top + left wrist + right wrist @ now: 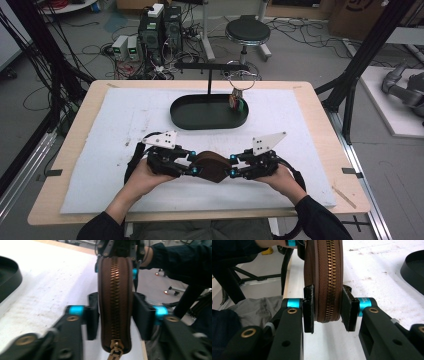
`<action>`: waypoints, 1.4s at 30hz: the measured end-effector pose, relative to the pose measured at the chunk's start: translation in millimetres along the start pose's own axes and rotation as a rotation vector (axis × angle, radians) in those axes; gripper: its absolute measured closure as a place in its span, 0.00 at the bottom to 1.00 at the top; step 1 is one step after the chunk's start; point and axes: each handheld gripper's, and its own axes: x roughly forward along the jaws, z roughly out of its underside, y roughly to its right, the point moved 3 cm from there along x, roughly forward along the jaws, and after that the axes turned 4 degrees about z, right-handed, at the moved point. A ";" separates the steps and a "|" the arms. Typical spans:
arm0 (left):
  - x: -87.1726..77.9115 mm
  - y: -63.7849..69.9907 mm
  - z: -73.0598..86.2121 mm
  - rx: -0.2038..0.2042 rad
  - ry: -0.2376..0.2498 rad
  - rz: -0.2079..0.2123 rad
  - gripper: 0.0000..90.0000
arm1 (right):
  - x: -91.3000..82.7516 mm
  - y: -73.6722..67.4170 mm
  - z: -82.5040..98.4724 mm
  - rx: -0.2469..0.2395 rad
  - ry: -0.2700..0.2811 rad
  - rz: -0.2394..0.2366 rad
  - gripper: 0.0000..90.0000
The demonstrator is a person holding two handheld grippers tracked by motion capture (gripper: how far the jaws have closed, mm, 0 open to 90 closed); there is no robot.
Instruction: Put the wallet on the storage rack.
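My left claw [115, 315] is clamped on the pouch [210, 166], pads flat against both its sides. My right claw [328, 308] pinches the opposite end the same way, jaws only as wide as the pouch. It's brown and rounded, held edge-up between the two at the near middle of the white mat [115, 130], brass zip [115, 295] closed, puller [115, 350] at my left claw. Farther off sits the black tray [200, 117].
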 end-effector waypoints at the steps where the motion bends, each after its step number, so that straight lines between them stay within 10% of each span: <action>1: -0.5 0.1 -0.1 0.000 0.004 0.003 0.71 | -0.3 -0.1 0.1 -0.002 -0.002 -0.002 0.76; 13: -10.6 -0.7 -3.6 0.034 0.059 -0.058 0.75 | -17.4 8.2 -3.9 0.024 0.080 0.062 0.51; 30: -40.3 -24.6 -23.0 0.064 0.152 -0.287 0.75 | -67.7 41.7 5.8 0.135 0.168 0.401 0.42; 42: -34.4 -57.6 -28.0 0.059 0.168 -0.449 0.75 | -82.9 50.2 11.4 0.169 0.177 0.516 0.41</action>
